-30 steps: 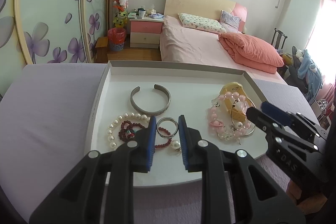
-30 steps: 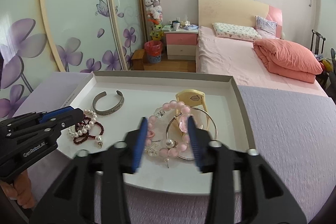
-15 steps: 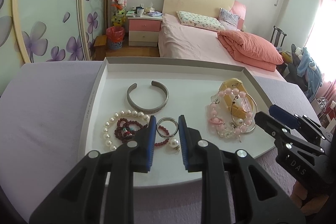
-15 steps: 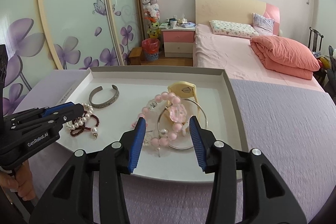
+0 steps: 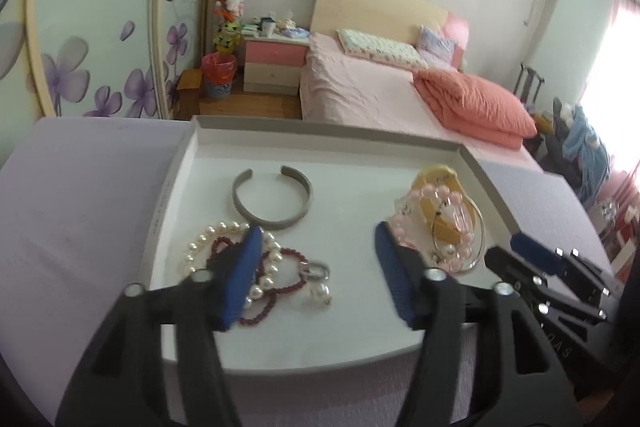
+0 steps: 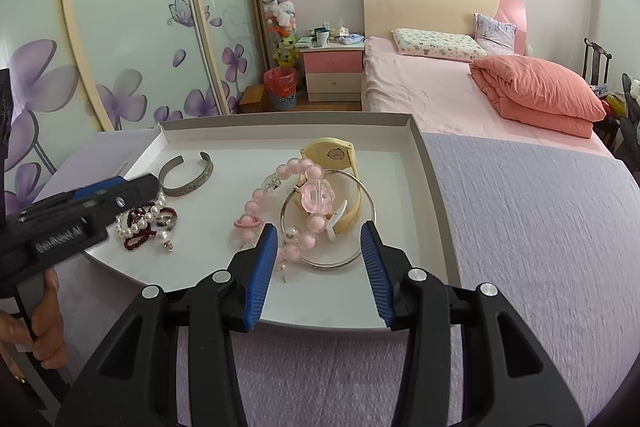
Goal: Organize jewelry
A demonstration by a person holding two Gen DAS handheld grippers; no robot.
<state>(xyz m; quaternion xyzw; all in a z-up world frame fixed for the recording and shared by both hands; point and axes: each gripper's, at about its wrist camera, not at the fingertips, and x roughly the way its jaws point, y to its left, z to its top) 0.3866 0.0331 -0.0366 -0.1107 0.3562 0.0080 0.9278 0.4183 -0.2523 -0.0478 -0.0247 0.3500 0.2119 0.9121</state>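
White tray on lilac cloth — two jewelry clusters, both grippers spread.
Right gripper hovers empty above pink bead bracelet, thin hoop bangle, yellow watch; left gripper wide over pearl strand, dark-red beads, small ring — silver cuff lies just beyond.

Your left gripper has its near finger covering part of the pearl bracelet and the dark red beads beside it. In the right wrist view that gripper's body hides the same tangle's left side. The lettering on the tray rim is too small to read.
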